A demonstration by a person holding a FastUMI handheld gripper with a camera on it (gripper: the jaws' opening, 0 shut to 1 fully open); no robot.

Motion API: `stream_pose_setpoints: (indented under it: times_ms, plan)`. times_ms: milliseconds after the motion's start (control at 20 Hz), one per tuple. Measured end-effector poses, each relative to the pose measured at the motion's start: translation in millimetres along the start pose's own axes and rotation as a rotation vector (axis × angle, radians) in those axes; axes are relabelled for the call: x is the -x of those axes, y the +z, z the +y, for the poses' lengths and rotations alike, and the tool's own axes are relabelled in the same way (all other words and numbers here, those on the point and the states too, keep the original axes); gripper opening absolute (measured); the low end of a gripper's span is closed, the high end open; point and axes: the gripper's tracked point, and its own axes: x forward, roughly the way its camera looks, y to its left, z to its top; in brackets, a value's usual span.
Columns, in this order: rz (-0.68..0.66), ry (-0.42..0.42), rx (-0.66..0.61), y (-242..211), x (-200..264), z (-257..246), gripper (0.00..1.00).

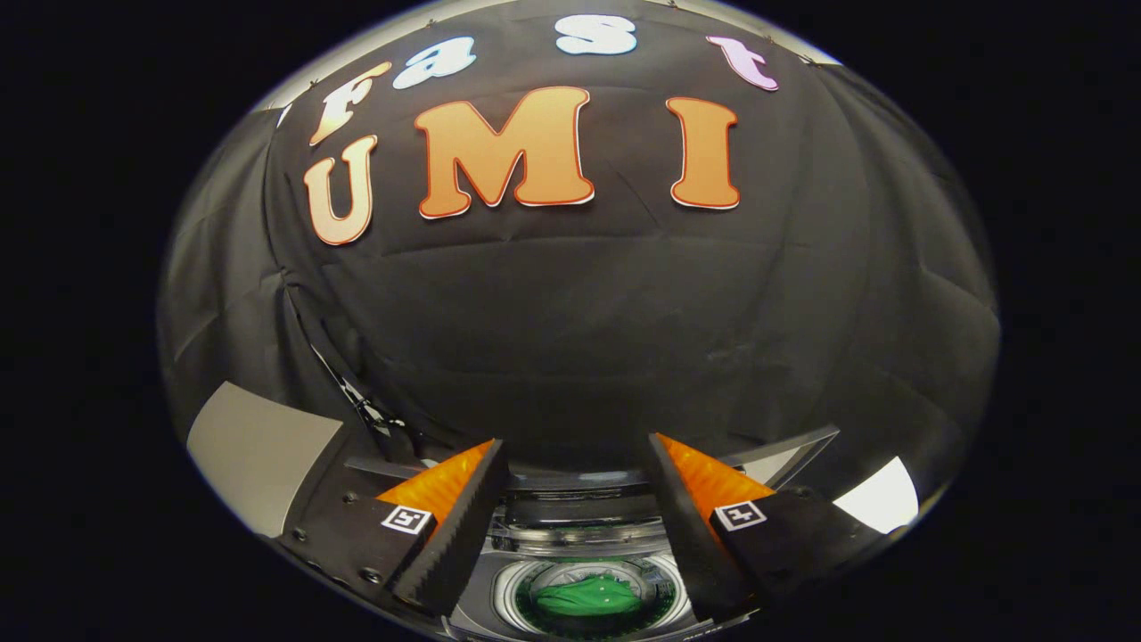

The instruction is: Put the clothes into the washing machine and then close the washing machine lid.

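We held the gripper (pixel 575 455) well above the washing machine (pixel 481 597), tilted so that it looked mostly at the black cloth wall (pixel 570 330), and its two fingers stood wide apart with nothing between them. Below and between the fingers we saw the one machine with its round drum (pixel 664 596) open to view, and inside the drum lay one green piece of clothing (pixel 588 596), bunched up and touched by neither finger. The lid (pixel 579 489) appeared to stand raised behind the drum, though we could not tell for sure.
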Motion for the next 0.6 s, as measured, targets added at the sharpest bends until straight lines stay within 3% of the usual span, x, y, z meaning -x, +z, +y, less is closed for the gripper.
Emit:
stream_pose_setpoints:
  times_ms: [600]
  plan:
    - [-0.009,-0.025,-0.002,-53,69,1,0.99]
